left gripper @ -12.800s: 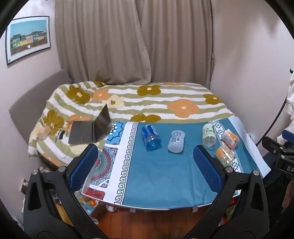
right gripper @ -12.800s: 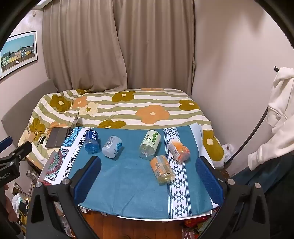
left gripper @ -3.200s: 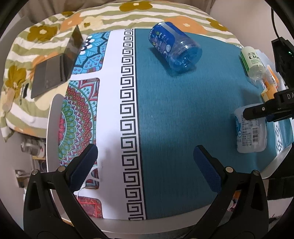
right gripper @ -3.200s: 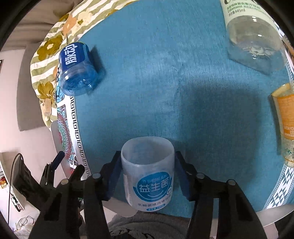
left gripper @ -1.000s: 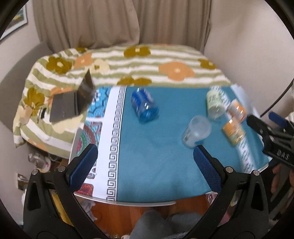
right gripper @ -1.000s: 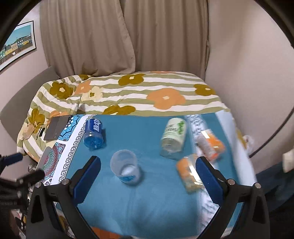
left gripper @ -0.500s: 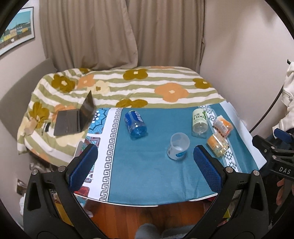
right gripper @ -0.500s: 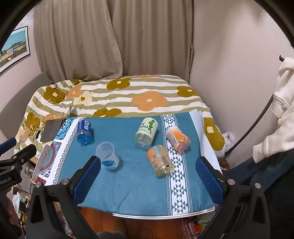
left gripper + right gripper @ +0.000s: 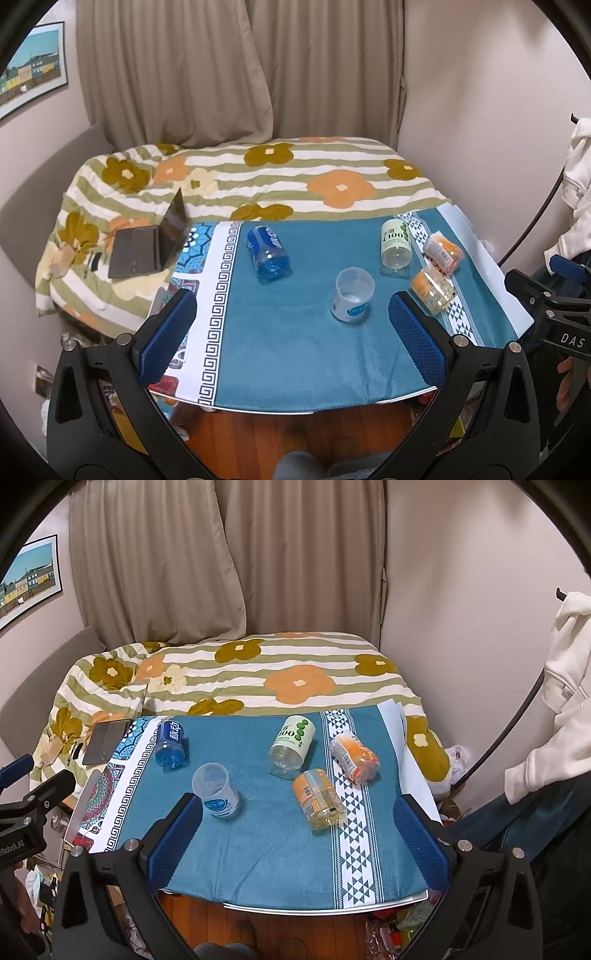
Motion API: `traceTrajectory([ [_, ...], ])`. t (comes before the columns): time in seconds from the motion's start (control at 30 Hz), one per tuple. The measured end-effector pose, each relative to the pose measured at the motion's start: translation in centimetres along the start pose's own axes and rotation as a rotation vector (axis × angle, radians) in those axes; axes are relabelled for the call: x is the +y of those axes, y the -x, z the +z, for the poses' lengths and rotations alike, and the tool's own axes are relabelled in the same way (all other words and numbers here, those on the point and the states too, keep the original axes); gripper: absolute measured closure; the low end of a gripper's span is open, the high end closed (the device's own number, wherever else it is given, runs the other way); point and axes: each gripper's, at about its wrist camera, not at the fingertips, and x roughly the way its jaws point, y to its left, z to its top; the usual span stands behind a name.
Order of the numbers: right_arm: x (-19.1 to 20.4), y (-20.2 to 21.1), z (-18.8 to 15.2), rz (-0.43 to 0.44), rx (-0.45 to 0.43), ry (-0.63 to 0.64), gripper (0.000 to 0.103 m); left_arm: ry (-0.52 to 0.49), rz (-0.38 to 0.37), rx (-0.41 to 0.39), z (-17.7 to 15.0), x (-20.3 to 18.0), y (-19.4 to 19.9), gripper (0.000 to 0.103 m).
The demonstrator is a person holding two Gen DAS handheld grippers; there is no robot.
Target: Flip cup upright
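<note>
Cup upright, both claws empty

From the left wrist we see our left claw (image 9: 291,332) spread wide above the worktop (image 9: 295,369) near edge, the cup (image 9: 352,294) standing mid-cloth. From the right wrist our right claw (image 9: 297,834) gapes too, cup (image 9: 216,790) toward the left edge.

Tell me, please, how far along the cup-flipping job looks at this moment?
Done: the translucent cup stands upright, mouth up, on the blue cloth. In hand: nothing; the left gripper and right gripper are both open and off it. Left: four containers lie on their sides, including the blue one.
</note>
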Motion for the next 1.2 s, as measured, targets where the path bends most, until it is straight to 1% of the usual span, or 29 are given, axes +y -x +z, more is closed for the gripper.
traceTrajectory([
  [0.83,-0.44,0.06,0.34,0.001,0.002,-0.003,0.000,-0.008,-0.009,-0.005,0.18,-0.61,-0.12,0.000],
  [1.2,-0.26,-0.13,0.47,-0.006,0.001,0.007,0.000,-0.006,0.007,-0.011,0.38,-0.67,-0.28,0.000],
])
